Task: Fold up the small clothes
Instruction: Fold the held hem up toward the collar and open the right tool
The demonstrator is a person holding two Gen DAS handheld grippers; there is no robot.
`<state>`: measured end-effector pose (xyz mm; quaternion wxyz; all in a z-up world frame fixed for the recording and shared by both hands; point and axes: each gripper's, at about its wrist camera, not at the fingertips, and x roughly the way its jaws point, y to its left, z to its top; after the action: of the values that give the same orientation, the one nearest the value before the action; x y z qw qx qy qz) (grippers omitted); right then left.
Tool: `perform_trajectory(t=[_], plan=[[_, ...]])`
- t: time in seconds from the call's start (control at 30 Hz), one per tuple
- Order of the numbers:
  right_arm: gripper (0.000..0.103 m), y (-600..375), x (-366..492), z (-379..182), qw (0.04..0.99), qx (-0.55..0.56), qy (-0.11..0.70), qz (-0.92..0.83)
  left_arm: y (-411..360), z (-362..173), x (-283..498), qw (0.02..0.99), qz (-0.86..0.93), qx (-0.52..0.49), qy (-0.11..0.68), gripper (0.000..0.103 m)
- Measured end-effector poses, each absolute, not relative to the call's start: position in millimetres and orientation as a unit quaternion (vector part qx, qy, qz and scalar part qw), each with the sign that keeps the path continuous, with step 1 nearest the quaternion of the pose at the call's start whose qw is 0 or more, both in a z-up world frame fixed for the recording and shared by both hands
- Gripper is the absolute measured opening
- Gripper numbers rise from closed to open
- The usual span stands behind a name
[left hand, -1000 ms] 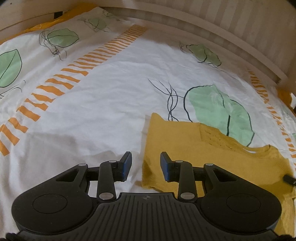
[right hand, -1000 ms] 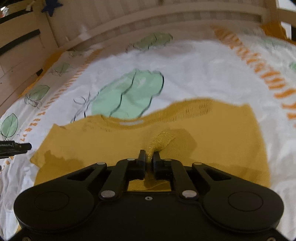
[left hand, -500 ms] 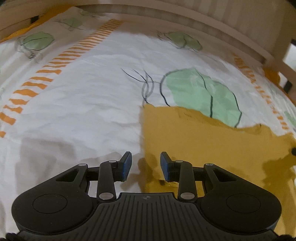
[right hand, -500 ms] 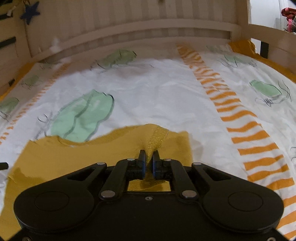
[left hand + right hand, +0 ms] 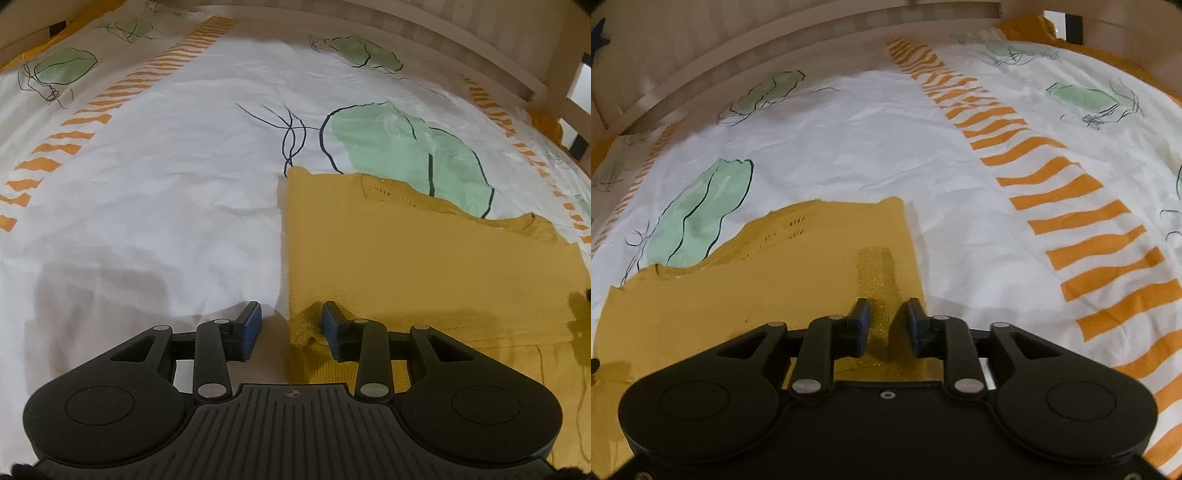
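Your yellow top [image 5: 406, 258] lies flat on the bed, over the leaf-printed sheet [image 5: 166, 177]. Your left gripper [image 5: 291, 326] is spread at its left edge, with a small bunched corner of fabric touching the inner face of 1 finger. Your right gripper [image 5: 886, 326] is spread too, hovering over the ribbed band near the top's right edge.

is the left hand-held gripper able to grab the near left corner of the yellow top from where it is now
Probably yes. The left hand-held gripper is open, and the bunched corner of the yellow top already sits between its fingers, against the right pad. Nothing lies over it on the bedsheet; closing should catch the fabric.
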<state>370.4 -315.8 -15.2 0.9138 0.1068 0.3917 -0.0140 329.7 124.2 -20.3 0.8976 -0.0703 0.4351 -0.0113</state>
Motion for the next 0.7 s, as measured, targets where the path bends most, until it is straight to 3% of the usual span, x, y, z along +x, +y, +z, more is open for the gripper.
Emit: perform_trajectory(t=[0.1,0.23,0.3,0.43,0.57,0.7], plan=[[0.054,-314,370,-14,0.916,0.093,0.389,-0.026,125,-20,330,0.897,-0.011,-0.074,0.435,0.038],[0.061,-321,371,-15,0.913,0.112,0.392,-0.032,126,-22,329,0.899,-0.012,-0.075,0.431,0.04],[0.076,-324,371,-17,0.909,0.128,0.396,-0.029,124,-24,327,0.902,-0.01,-0.072,0.425,0.041],[0.083,-320,370,-21,0.905,0.124,0.405,-0.024,118,-25,324,0.909,0.001,-0.059,0.412,0.043],[0.101,-310,368,-26,0.903,0.11,0.414,-0.009,110,-26,322,0.914,0.017,-0.044,0.403,0.045],[0.103,-301,367,-30,0.906,0.084,0.416,-0.006,108,-27,318,0.919,0.032,-0.047,0.391,0.047]])
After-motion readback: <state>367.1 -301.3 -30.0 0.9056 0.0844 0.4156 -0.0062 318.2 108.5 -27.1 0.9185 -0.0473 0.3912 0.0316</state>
